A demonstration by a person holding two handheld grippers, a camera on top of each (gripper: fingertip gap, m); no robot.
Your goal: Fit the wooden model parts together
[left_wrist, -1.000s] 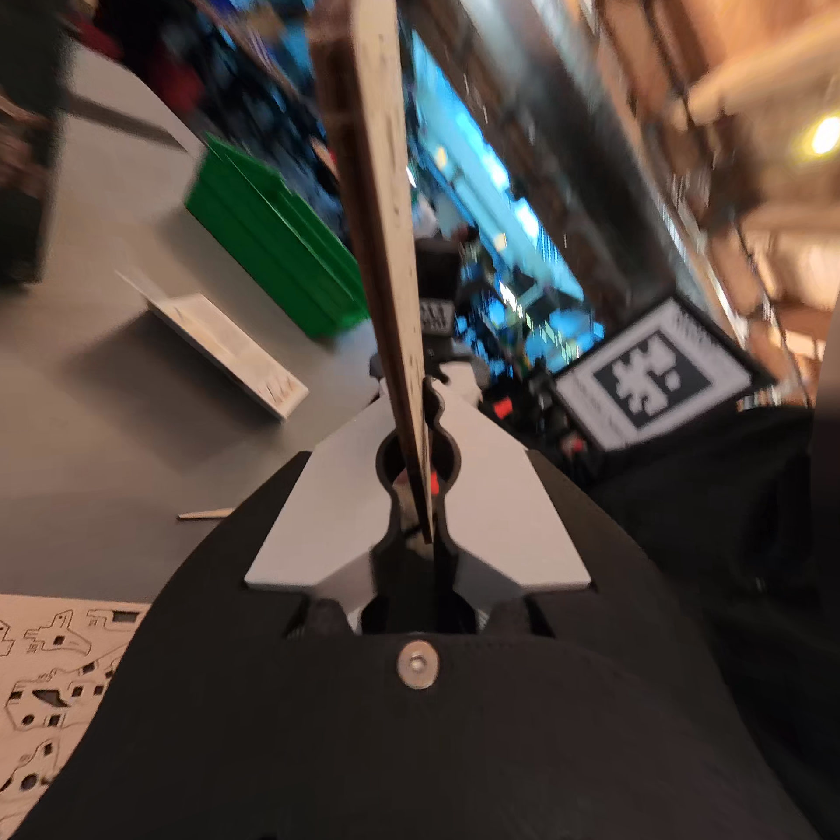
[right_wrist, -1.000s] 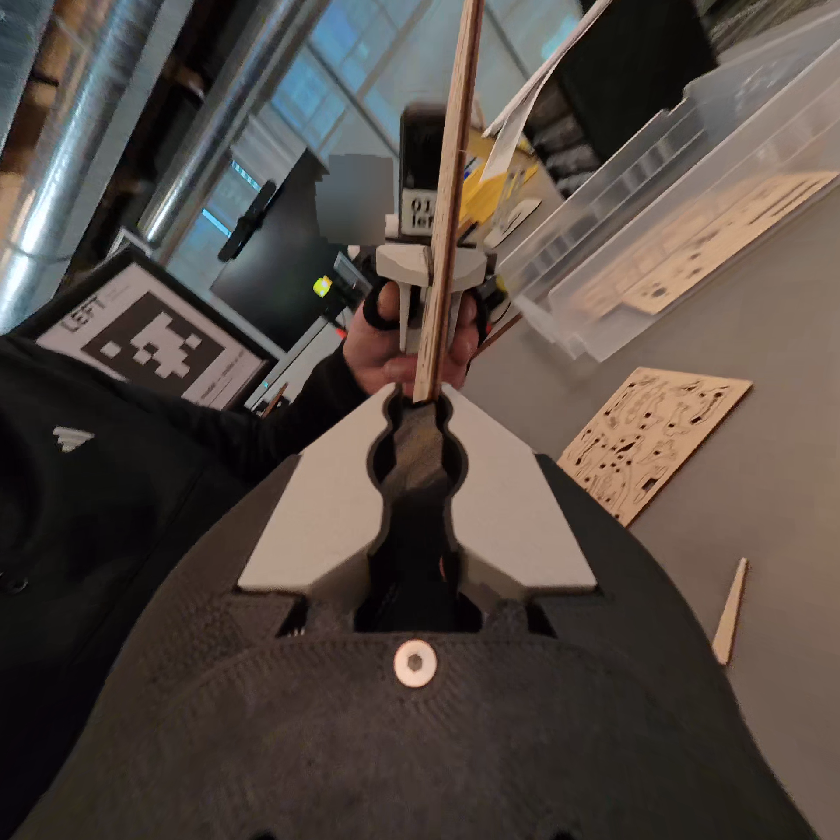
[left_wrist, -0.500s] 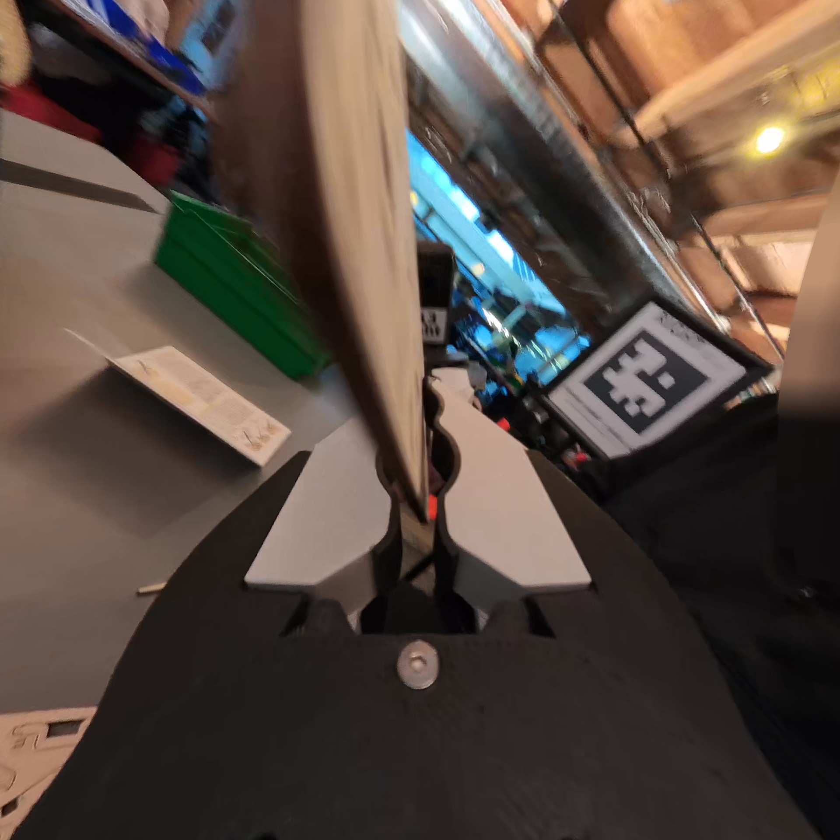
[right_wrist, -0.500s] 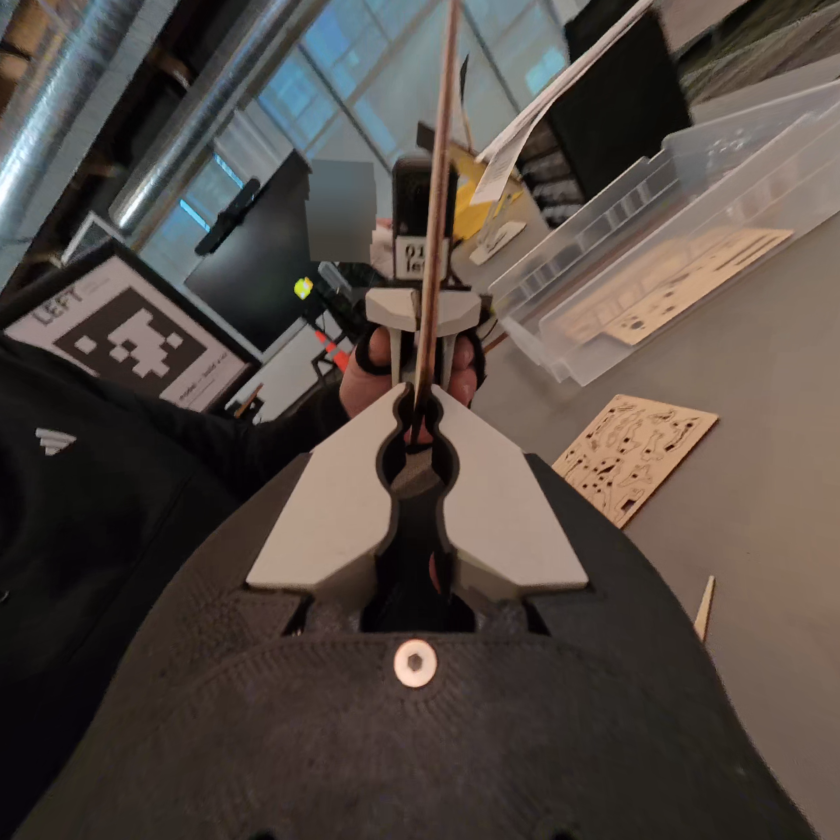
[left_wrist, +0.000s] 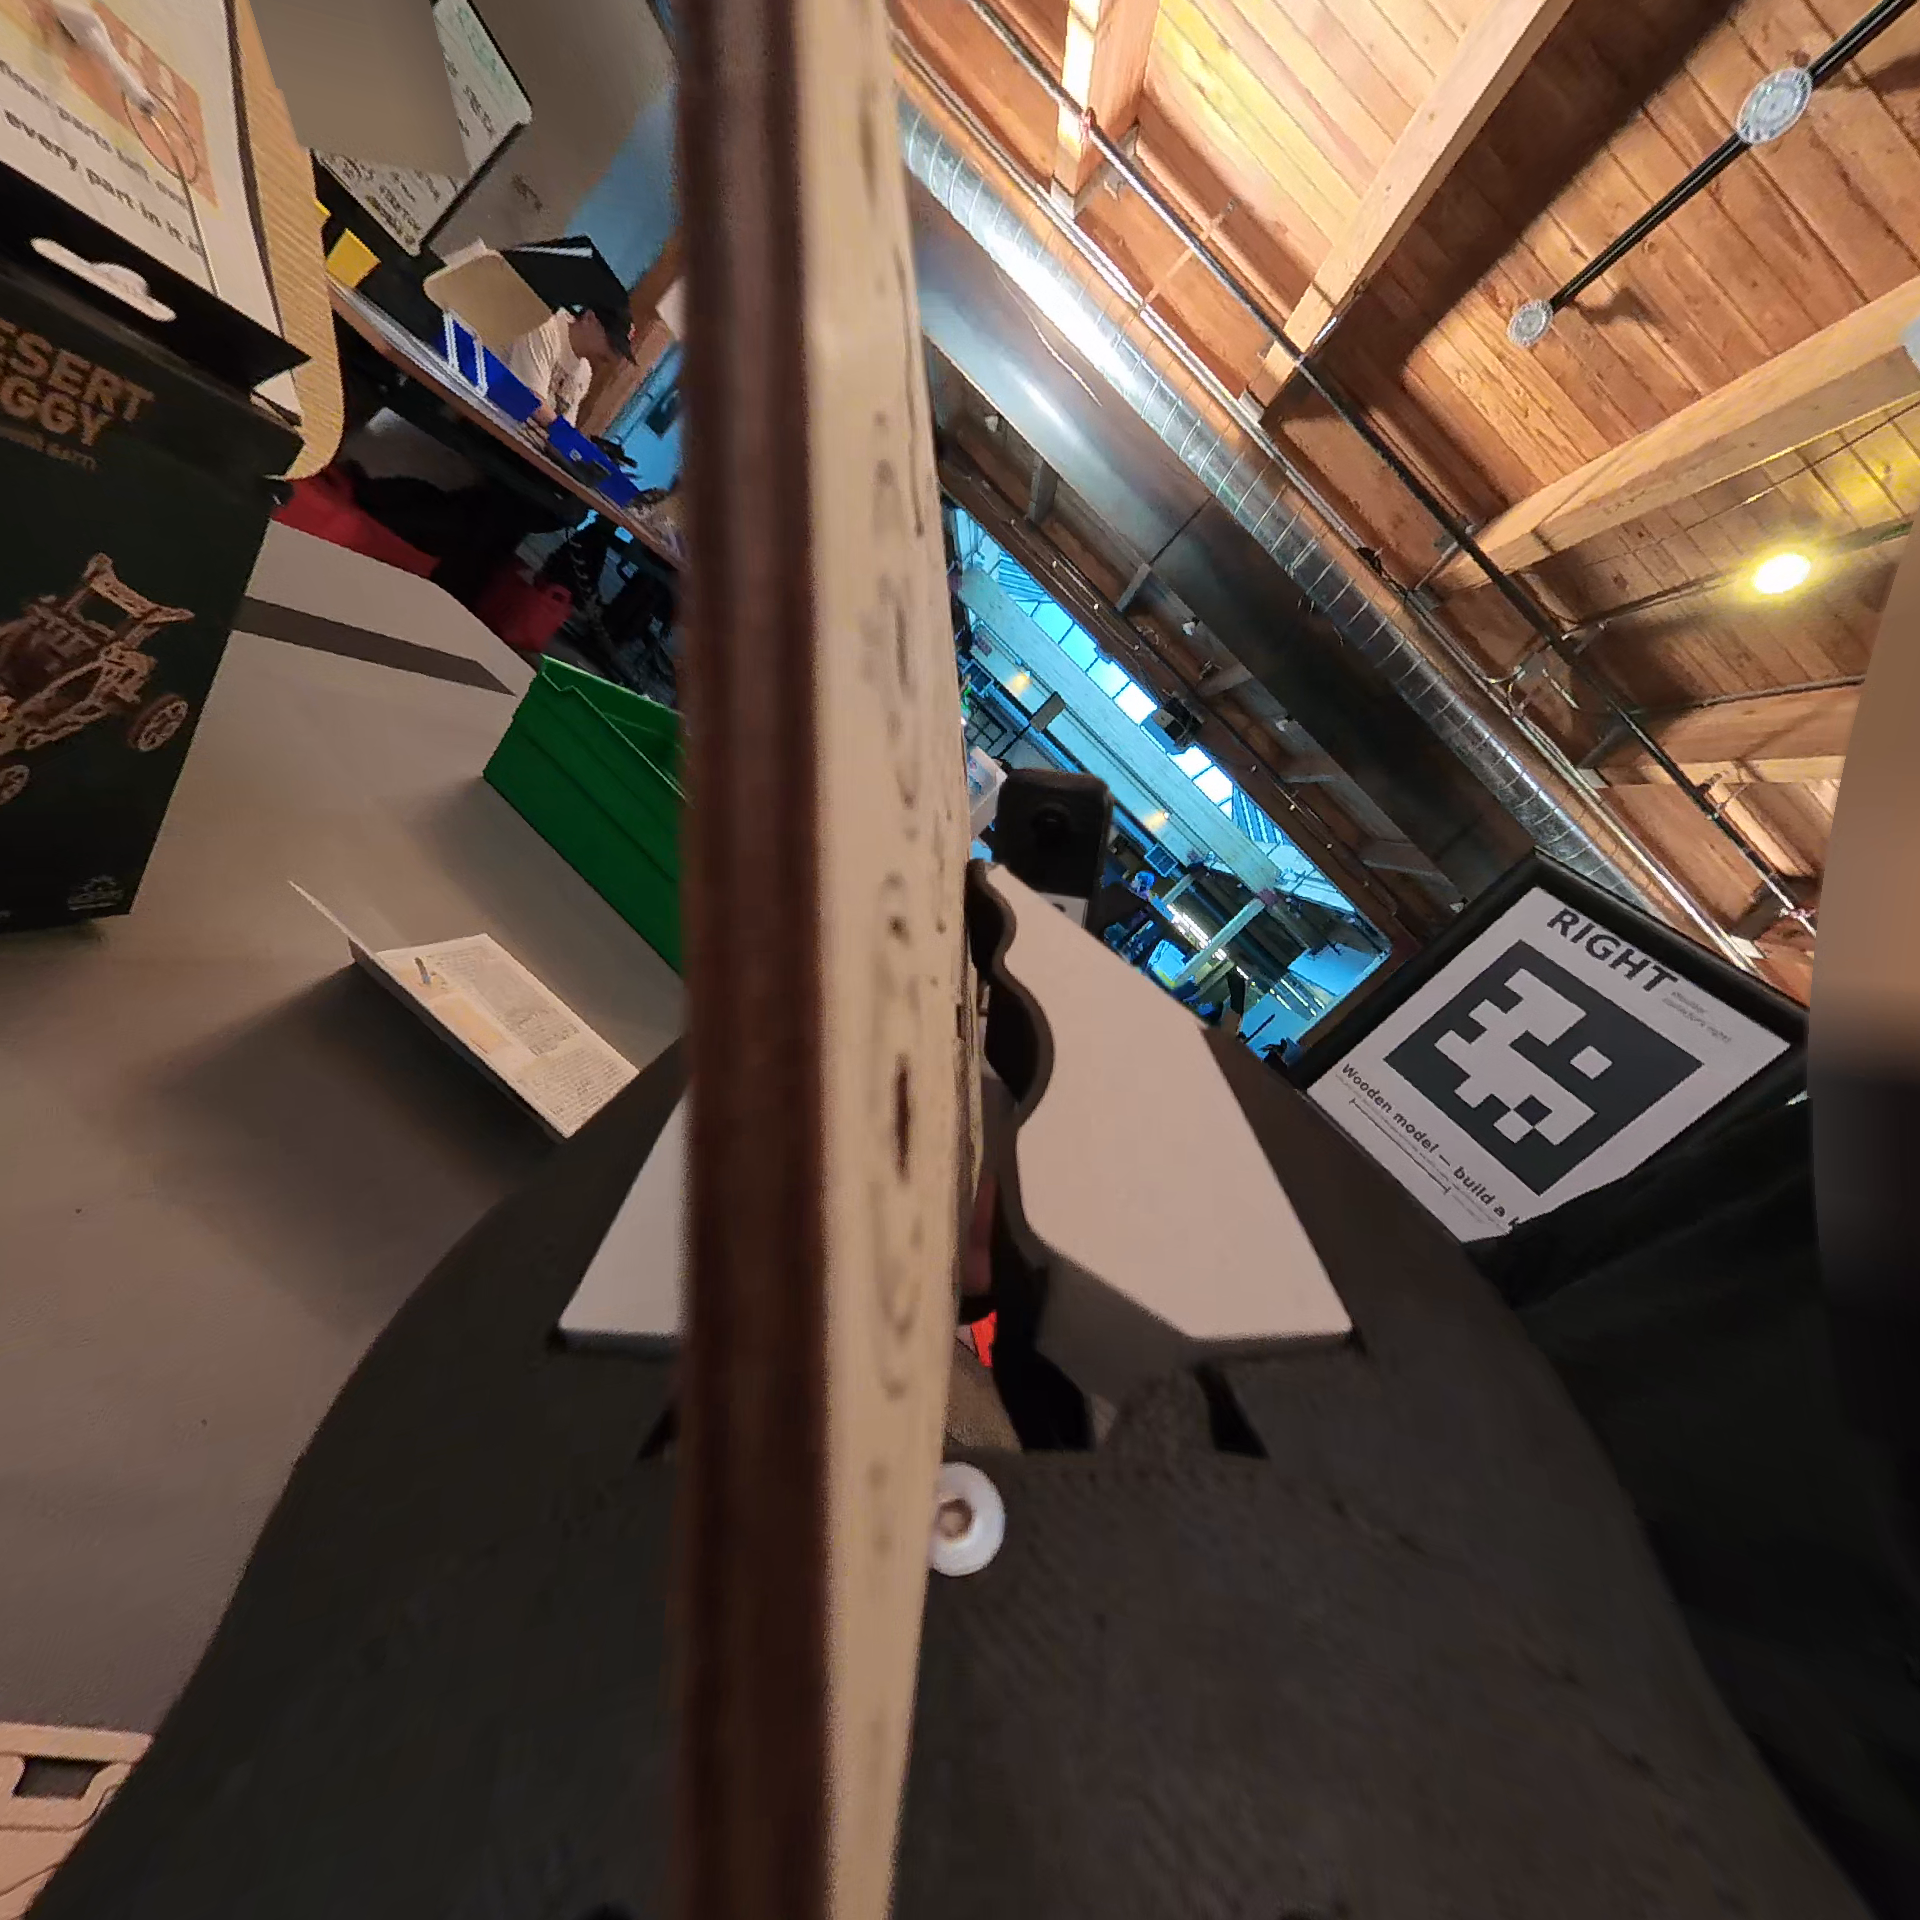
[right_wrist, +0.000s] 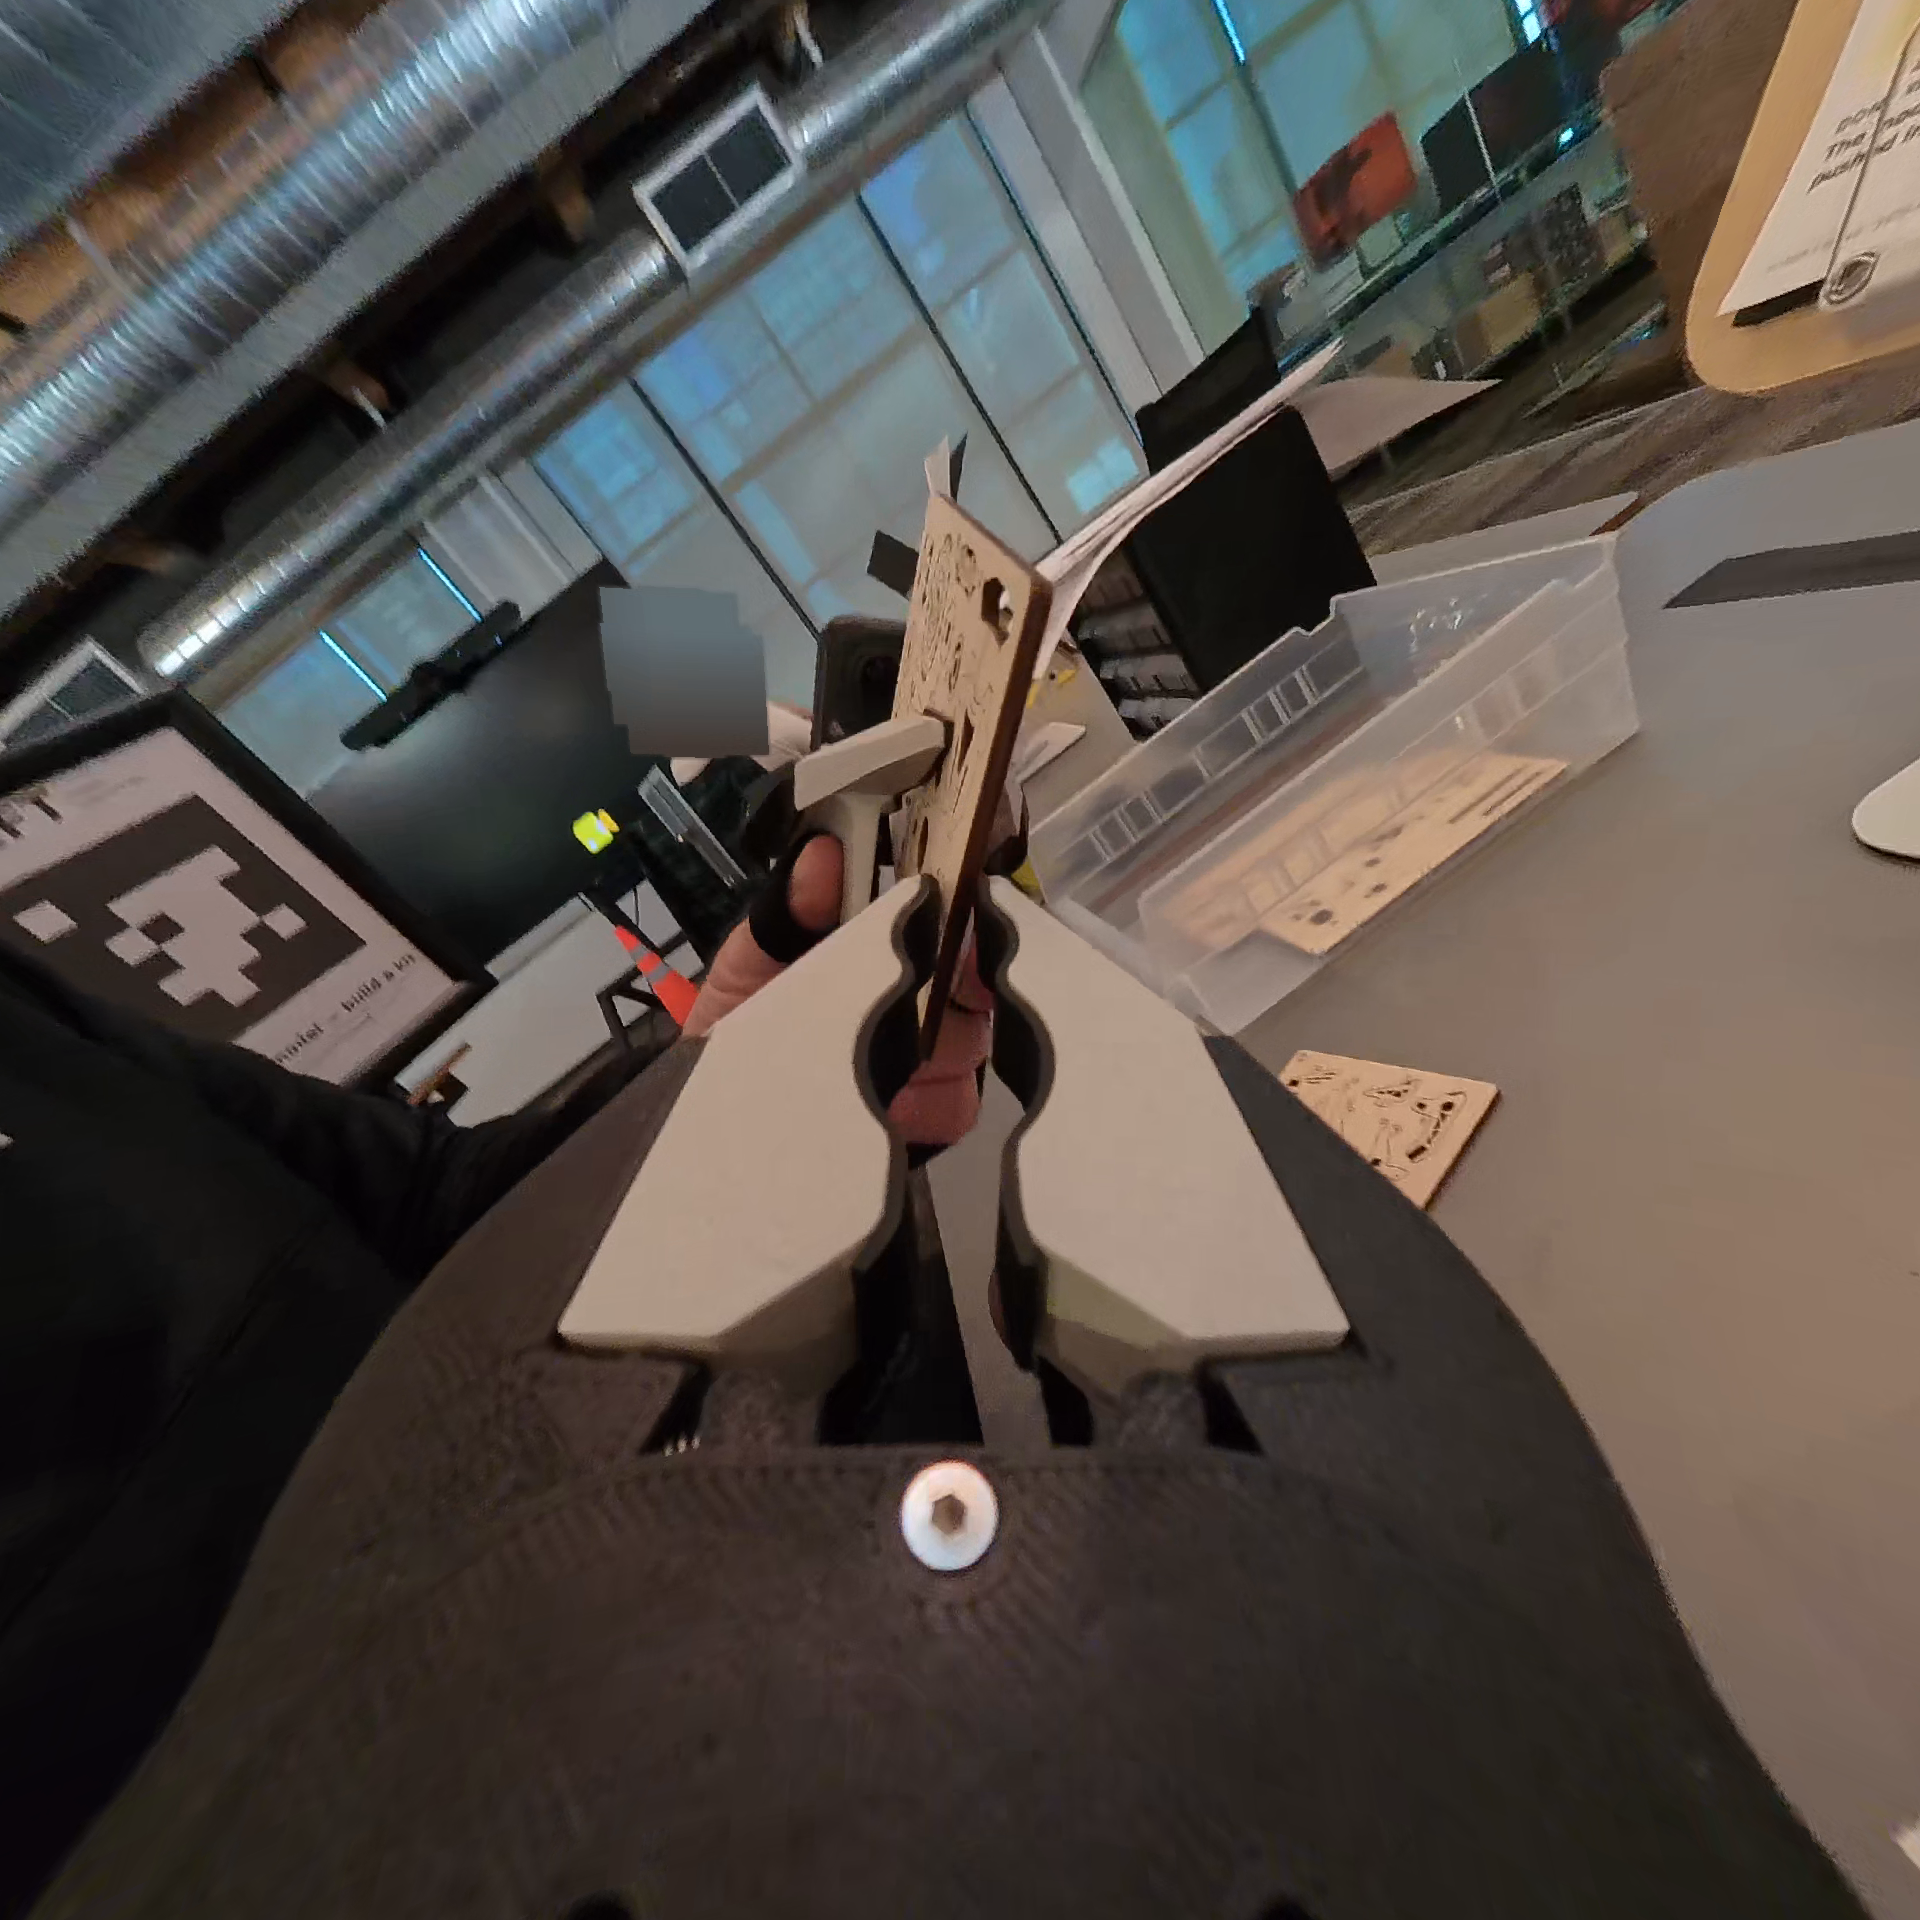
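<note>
Moved: wooden sheet [right_wrist: 961, 727] has swung from edge-on to show its cut face | right claw [right_wrist: 951, 935]: nearly closed, pinching sheet's lower edge | left claw [right_wrist: 914, 753]: at 12 o'clock, clamped on sheet mid-height | sheet: held off grey surface [right_wrist: 1662, 1039], probably steadied both ends for pressing parts out | spare sheet [right_wrist: 1392, 1132]: 3 o'clock.

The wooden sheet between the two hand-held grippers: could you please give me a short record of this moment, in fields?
Held item: wooden sheet, laser-cut, edge-on
Left hand-held gripper: clamped on the sheet's middle
Right hand-held gripper: fingers closed on the sheet's near edge
Table: grey
On table: second cut sheet, clear tray, green bin, booklet
</note>
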